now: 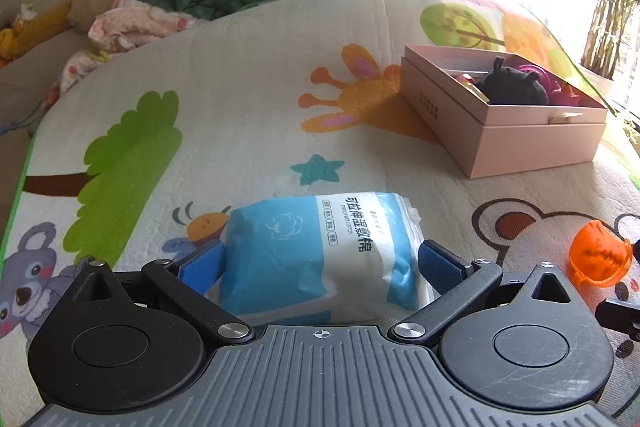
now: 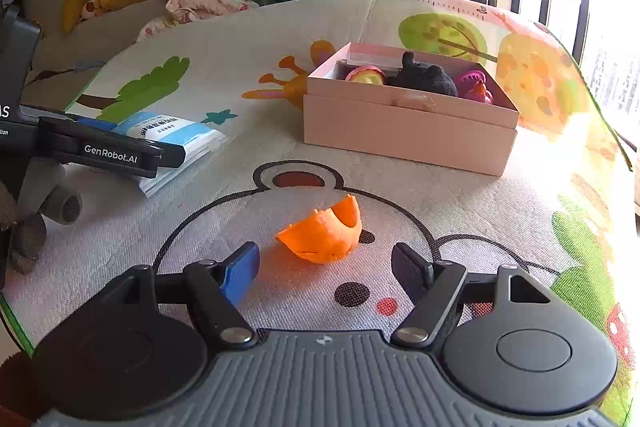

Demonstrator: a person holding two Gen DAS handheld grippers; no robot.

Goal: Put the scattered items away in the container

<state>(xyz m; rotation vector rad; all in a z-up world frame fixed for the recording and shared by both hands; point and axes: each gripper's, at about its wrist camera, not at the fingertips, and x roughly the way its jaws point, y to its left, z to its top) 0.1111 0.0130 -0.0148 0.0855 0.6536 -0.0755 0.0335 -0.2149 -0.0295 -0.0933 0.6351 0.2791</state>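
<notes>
On the play mat point(image 2: 248, 39) with its cartoon animals, I count two loose items left and one box point(image 2: 408, 131) that already has things in it. Inside the pink box I can make out a black plush toy point(image 2: 424, 77), something pink and yellow to its left and a magenta piece with a bit of orange to its right, so I judge the job is past halfway but not finished. My left gripper point(image 1: 320, 263) has its blue pads on both sides of the packet of wet cotton pads point(image 1: 320, 251) and looks to be gripping it; in the right wrist view the packet's far end seems to touch or rest just above the mat, and I cannot say whether it is lifted. The packet sits well to the left of the box. My right gripper point(image 2: 324, 273) stands with its fingers spread and nothing between them, the orange toy point(image 2: 324, 233) lying on the mat just ahead of the tips, near the bear's face print. Both items need to go into the box, I reckon. Hard to read: the box's contents are partly hidden by its near wall, the window glare washes out the mat's right edge, and the lower part of the packet is cut off behind the left gripper's body. Clothes and cushions at the back are too blurred to sort out.
</notes>
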